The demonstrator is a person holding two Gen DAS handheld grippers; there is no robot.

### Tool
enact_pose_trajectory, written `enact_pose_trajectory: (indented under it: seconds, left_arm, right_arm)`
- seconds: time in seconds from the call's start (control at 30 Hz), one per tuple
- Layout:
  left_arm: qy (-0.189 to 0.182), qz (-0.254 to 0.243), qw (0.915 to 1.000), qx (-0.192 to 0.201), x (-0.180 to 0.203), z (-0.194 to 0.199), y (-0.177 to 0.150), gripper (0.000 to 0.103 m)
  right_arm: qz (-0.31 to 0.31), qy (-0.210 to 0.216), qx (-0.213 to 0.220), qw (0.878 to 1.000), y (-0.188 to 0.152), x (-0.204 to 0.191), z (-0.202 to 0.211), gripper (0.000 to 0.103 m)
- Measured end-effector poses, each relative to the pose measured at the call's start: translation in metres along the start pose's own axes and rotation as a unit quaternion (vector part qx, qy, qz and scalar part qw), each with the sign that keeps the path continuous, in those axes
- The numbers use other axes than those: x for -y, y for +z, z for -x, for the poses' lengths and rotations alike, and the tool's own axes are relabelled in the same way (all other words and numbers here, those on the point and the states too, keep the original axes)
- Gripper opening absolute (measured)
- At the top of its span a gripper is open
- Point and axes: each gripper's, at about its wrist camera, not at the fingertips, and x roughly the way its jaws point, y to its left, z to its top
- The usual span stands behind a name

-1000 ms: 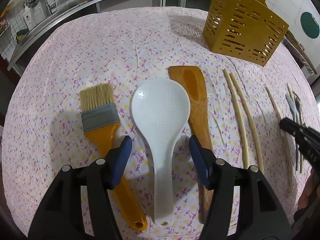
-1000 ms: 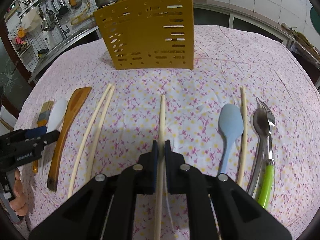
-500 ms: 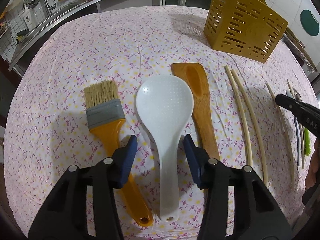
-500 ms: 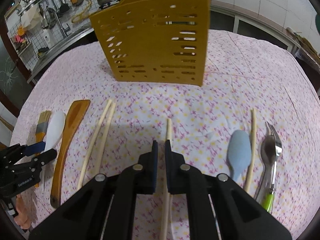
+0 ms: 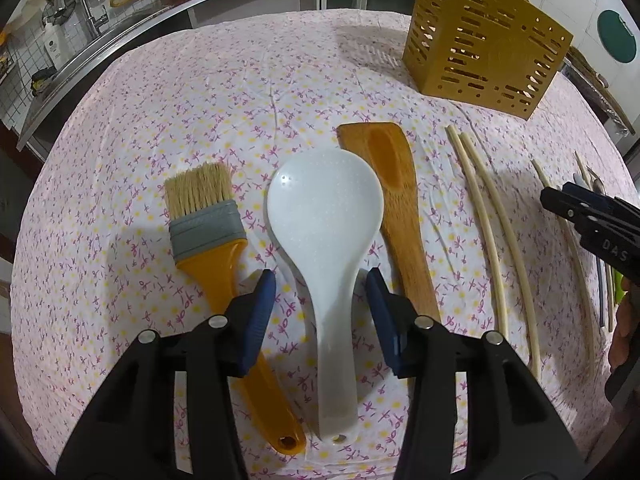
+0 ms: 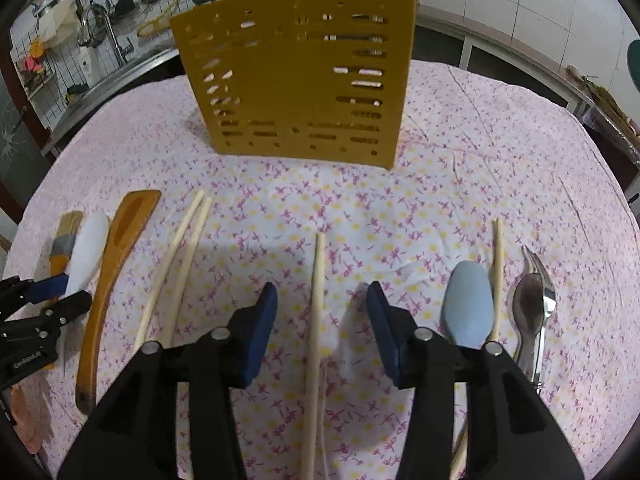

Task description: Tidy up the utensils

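The left tongs (image 5: 321, 295) are spread astride the white rice paddle's (image 5: 326, 216) handle. The right tongs (image 6: 322, 307) are spread too, a single chopstick (image 6: 316, 320) lying between their pads, untouched. Both utensils rest on the worktop's (image 6: 460, 184) near half. Toward its far edge stands the yellow slotted holder (image 6: 296, 80).
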Motion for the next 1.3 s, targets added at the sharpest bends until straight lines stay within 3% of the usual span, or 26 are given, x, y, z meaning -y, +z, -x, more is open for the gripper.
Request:
enact_pose_trajectory:
  seconds: [0.1,0.17,0.23,0.5,0.73,1.07,1.3]
  left_arm:
    - [0.005,-0.005,1.0,-0.001,0.001,-0.003,0.004,0.039]
    - [0.002,-0.001,1.0,-0.004,-0.001,-0.004,0.008,0.031]
    - [0.001,-0.002,1.0,-0.007,-0.002,-0.004,0.01,0.03]
    - [-0.002,0.012,0.9999,0.012,-0.006,0.003,0.007,0.028]
    - [-0.017,0.009,0.9959,0.088,0.002,0.05,0.008,0.027]
    - [-0.041,-0.011,0.9833,0.177,0.034,0.101,0.072,0.026]
    - [-0.046,-0.03,0.9799,0.192,0.057,0.118,0.099,0.026]
  right_arm:
    - [0.001,-0.013,-0.005,1.0,0.002,-0.002,-0.003,0.033]
    - [0.001,-0.011,-0.009,1.0,0.003,-0.002,-0.003,0.021]
    - [0.0,-0.006,-0.007,1.0,0.003,0.0,-0.002,0.007]
    - [-0.009,0.015,0.035,0.999,-0.002,0.011,0.019,0.006]
    - [-0.043,0.064,0.115,0.99,0.006,0.024,0.06,0.006]
    - [-0.055,0.071,0.183,0.979,0.045,0.028,0.088,0.006]
    - [-0.057,0.078,0.199,0.975,0.055,0.036,0.094,0.006]
